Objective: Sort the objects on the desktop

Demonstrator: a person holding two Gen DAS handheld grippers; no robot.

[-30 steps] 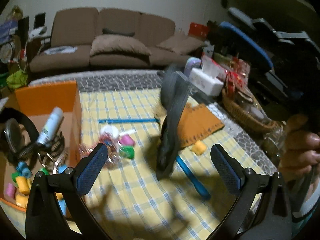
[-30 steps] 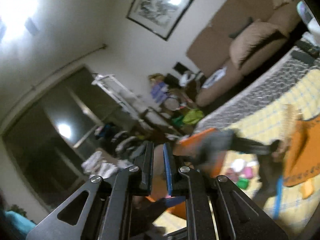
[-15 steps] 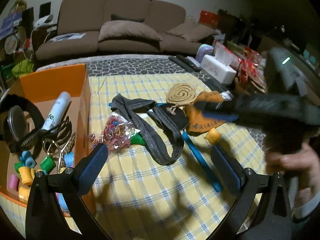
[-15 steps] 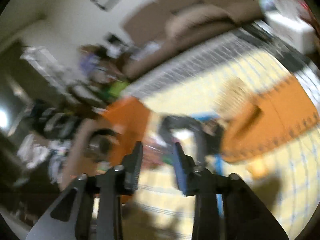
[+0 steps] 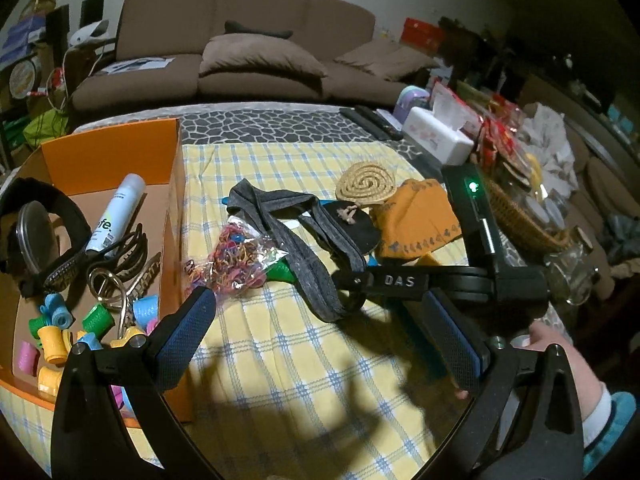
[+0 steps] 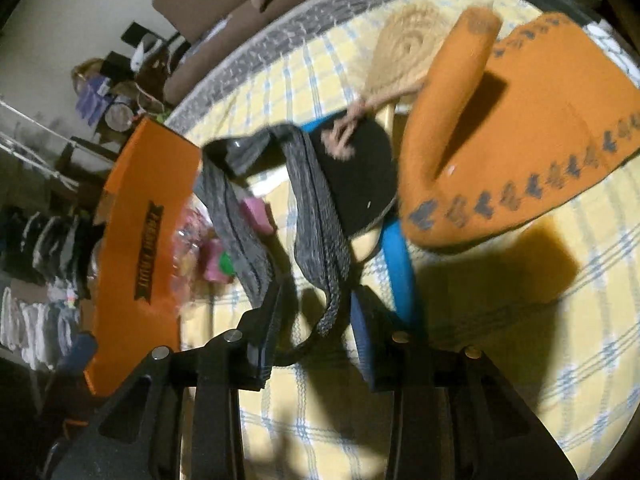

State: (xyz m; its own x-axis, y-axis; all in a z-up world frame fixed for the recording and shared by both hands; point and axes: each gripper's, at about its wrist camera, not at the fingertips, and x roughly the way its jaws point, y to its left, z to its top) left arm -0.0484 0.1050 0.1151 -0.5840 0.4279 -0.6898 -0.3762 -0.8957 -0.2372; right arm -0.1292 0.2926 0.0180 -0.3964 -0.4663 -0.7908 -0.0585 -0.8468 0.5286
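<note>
A grey fabric headband (image 5: 296, 228) lies looped on the yellow checked cloth (image 5: 320, 360); it also shows in the right wrist view (image 6: 316, 208). My right gripper (image 6: 312, 320) is open, its jaws on either side of the band's near loop. It shows in the left wrist view as a black tool (image 5: 400, 280). My left gripper (image 5: 320, 332) is open and empty above the cloth. An orange box (image 5: 120, 152) at the left holds hair curlers (image 5: 52, 340), clips and a spray bottle (image 5: 116, 212).
A bag of coloured rubber bands (image 5: 236, 256), a green curler (image 5: 280, 272), a straw coaster (image 5: 366, 182), an orange cloth (image 5: 420, 216), a black pad (image 6: 356, 176) and a blue stick (image 6: 396, 260) lie around the band. A tissue box (image 5: 436, 136) and a basket (image 5: 520, 216) stand at the right.
The right gripper has opened and come down to the table. The headband, hanging in the air a second ago, now lies on the cloth between its open jaws.
</note>
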